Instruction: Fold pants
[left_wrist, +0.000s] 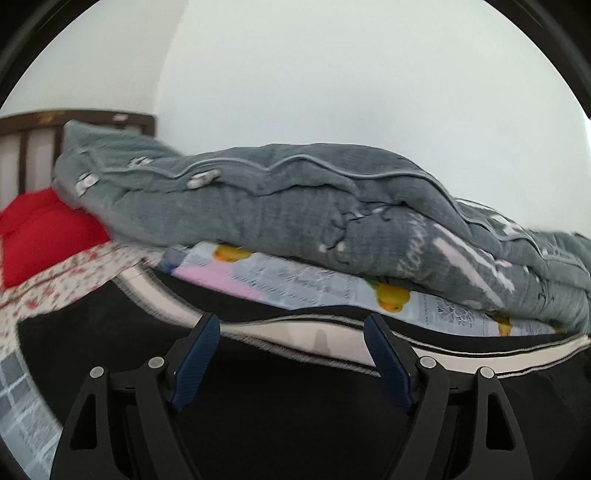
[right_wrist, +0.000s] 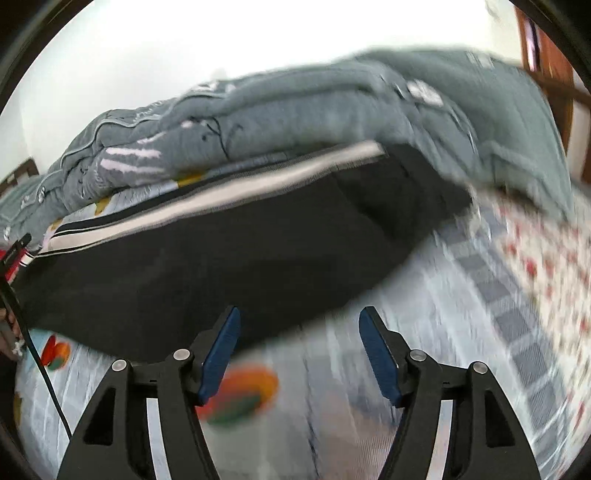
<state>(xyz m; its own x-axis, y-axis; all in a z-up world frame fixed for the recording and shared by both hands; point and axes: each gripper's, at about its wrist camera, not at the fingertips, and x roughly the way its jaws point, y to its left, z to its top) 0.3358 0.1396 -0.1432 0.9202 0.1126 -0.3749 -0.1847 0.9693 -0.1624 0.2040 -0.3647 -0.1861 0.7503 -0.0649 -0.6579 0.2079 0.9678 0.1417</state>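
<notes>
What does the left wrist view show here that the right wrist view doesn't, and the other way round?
Only the left wrist view shows the red cushion and dark headboard, with the left hand-held gripper open over the black pants. Only the right wrist view shows the pants' near edge against the patterned sheet and the open right hand-held gripper. Both show the pants' white stripe and the grey quilt.

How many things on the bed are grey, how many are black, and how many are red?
Grey: 1, the grey quilt
Black: 1, the black pants with a white side stripe
Red: 1, the red cushion
Total: 3
The printed bedsheet has many colours, so it is left out.
</notes>
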